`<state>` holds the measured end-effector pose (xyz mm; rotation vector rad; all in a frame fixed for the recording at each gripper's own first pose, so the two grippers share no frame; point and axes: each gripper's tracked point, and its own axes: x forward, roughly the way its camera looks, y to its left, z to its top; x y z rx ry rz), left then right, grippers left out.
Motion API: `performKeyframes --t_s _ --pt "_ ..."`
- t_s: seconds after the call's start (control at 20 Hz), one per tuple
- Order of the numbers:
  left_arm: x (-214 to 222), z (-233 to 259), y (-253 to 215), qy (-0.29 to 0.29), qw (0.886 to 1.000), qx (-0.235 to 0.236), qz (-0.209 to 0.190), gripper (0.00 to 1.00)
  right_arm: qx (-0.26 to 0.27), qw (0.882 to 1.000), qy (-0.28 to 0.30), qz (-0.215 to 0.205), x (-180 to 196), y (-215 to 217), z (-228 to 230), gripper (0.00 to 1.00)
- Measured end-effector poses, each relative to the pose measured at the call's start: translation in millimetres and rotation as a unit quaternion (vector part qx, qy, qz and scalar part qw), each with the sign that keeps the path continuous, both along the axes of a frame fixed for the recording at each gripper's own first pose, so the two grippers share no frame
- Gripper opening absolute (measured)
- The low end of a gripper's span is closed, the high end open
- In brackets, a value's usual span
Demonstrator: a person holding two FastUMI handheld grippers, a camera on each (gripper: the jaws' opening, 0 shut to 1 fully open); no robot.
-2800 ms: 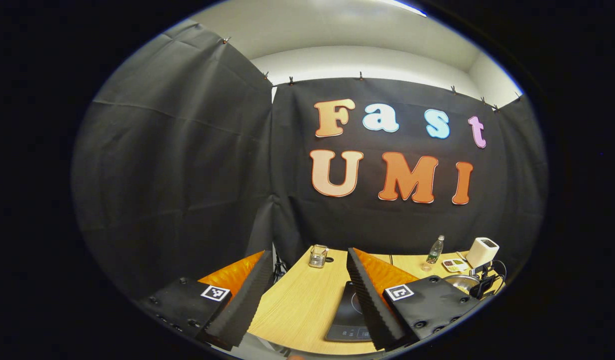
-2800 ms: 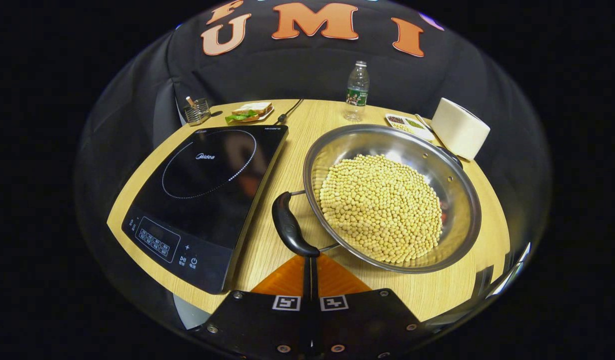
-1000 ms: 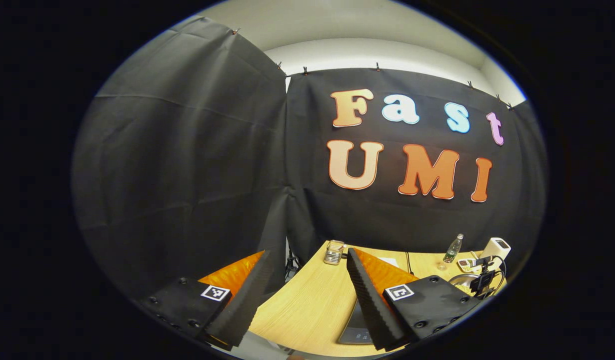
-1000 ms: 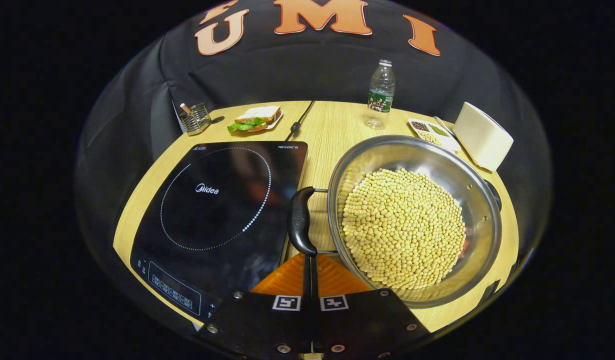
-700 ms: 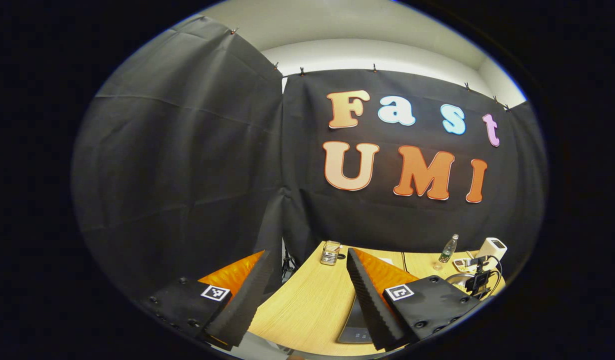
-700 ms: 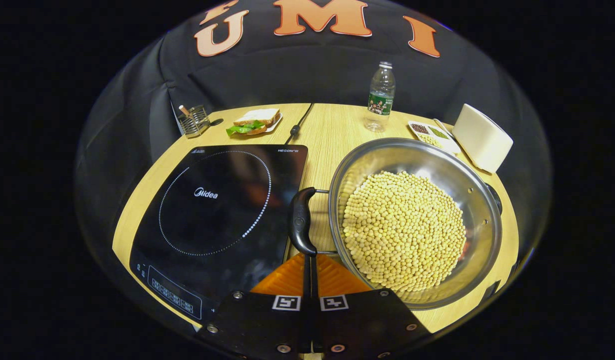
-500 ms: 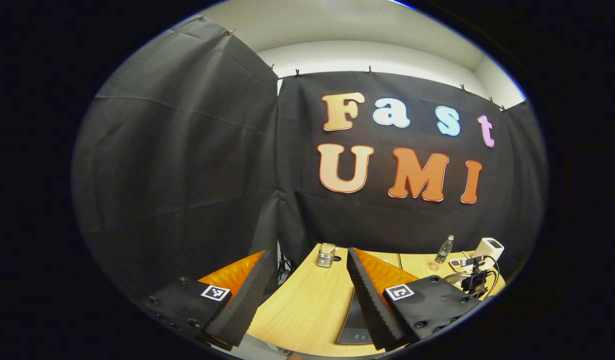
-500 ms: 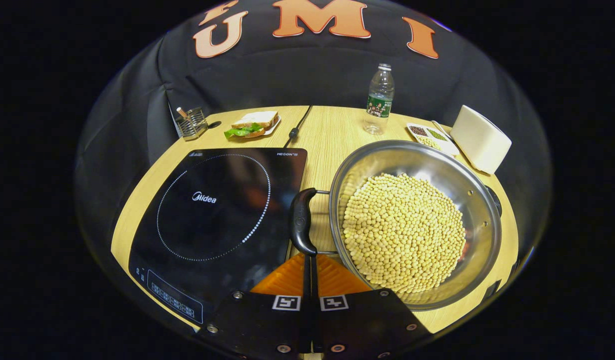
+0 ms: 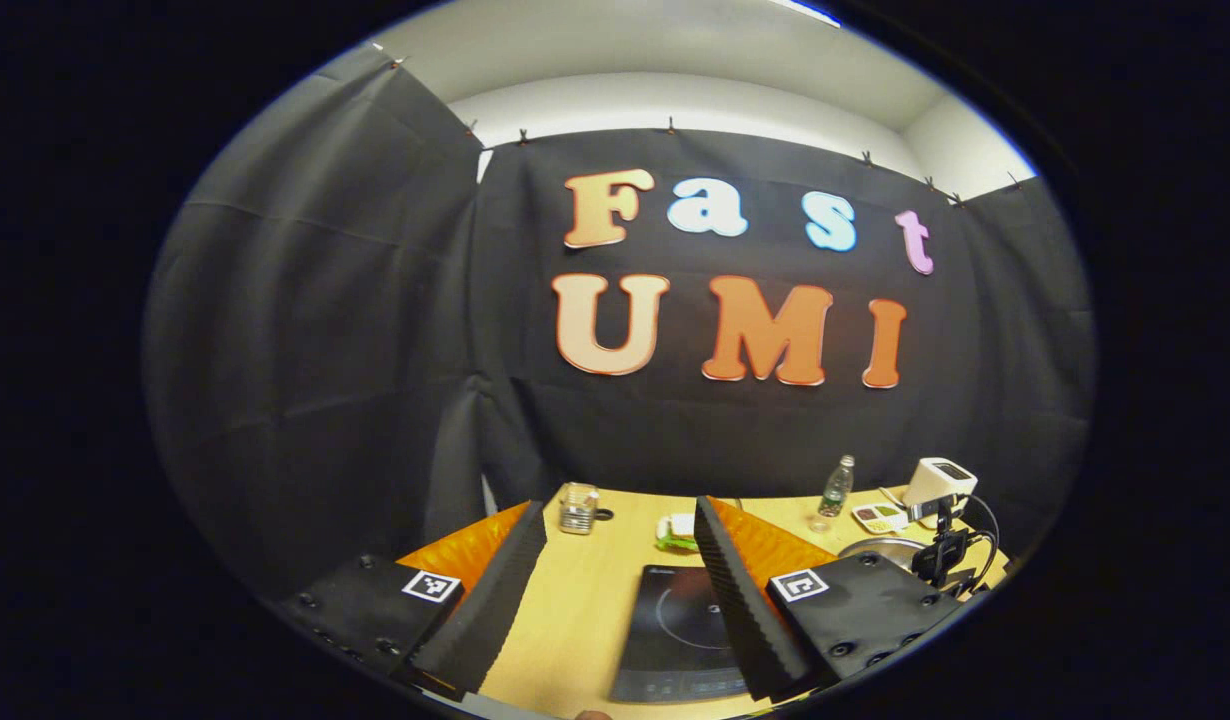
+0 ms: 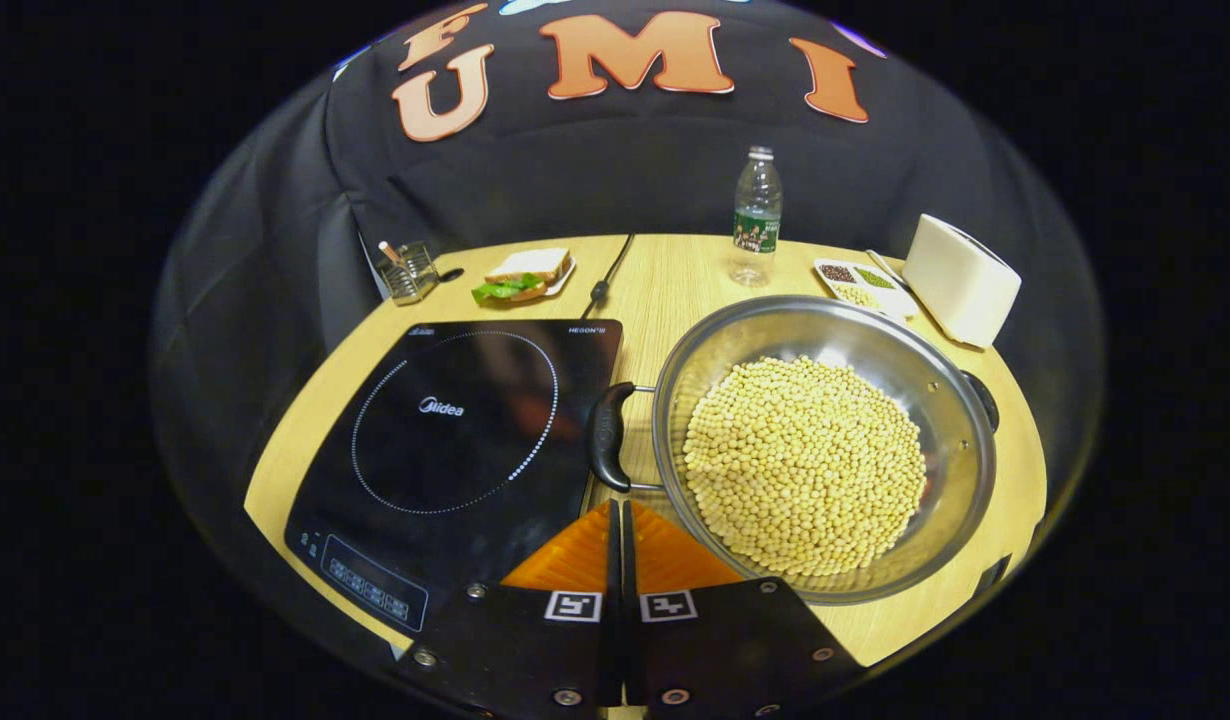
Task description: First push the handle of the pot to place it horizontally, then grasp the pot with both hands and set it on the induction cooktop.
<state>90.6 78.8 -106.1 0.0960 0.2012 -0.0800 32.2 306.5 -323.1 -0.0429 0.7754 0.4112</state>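
One pot (image 10: 823,455) and one cooktop (image 10: 453,450) are seen, the right gripper (image 10: 617,512) closed empty, the left gripper (image 9: 615,520) spread wide.

The left gripper (image 9: 615,540) is held level with its fingers (image 9: 485,610) spread wide apart; the right gripper (image 10: 616,525) is tilted downward, its fingers pressed together.

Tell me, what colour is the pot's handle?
Black handle, on a silvery pot; clearest in the right gripper view.
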Motion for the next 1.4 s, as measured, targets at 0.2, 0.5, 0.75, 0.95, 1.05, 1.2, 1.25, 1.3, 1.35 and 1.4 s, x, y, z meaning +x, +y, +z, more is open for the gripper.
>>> performKeyframes --t_s 0.2,0.5,0.75,0.95,1.05,1.2,1.25,1.3,1.35,1.4 --pt "19.7 -64.1 -92.0 0.074 0.993 -0.058 -0.077 0.97 0.011 0.999 -0.039 -0.025 21.3 -51.4 41.3 0.02" --pt "40.9 -153.5 -189.2 0.148 0.978 -0.011 -0.148 0.98 -0.026 0.992 -0.075 -0.097 73.3 -148.1 61.1 0.46" --pt "35.9 -237.2 -252.0 0.263 0.950 -0.030 -0.164 0.98 -0.054 0.988 -0.070 -0.126 101.2 -206.7 55.4 0.83" --pt "33.8 -295.7 -260.5 0.336 0.932 -0.018 -0.138 0.99 -0.080 0.987 -0.056 -0.130 119.2 -233.6 38.1 0.95" --pt "39.3 -311.3 -256.0 0.352 0.928 -0.011 -0.122 0.99 -0.091 0.987 -0.046 -0.126 126.4 -240.8 26.4 0.95" --pt "46.7 -328.8 -252.8 0.379 0.920 -0.012 -0.099 0.99 -0.106 0.987 -0.024 -0.118 135.0 -247.9 7.7 0.95" --pt "46.6 -333.9 -251.8 0.388 0.917 -0.014 -0.097 0.99 -0.109 0.987 -0.018 -0.115 139.3 -247.8 2.4 0.95" --pt "46.7 -335.9 -251.1 0.393 0.914 -0.016 -0.094 0.99 -0.113 0.987 -0.013 -0.112 142.4 -248.1 -2.7 0.95" --pt "48.8 -337.7 -250.0 0.396 0.914 -0.018 -0.091 0.99 -0.115 0.987 -0.008 -0.109 146.8 -246.1 -9.1 0.95" --pt "49.7 -339.4 -248.8 0.400 0.912 -0.018 -0.088 0.99 -0.115 0.987 -0.001 -0.108 150.5 -246.4 -13.5 0.95"
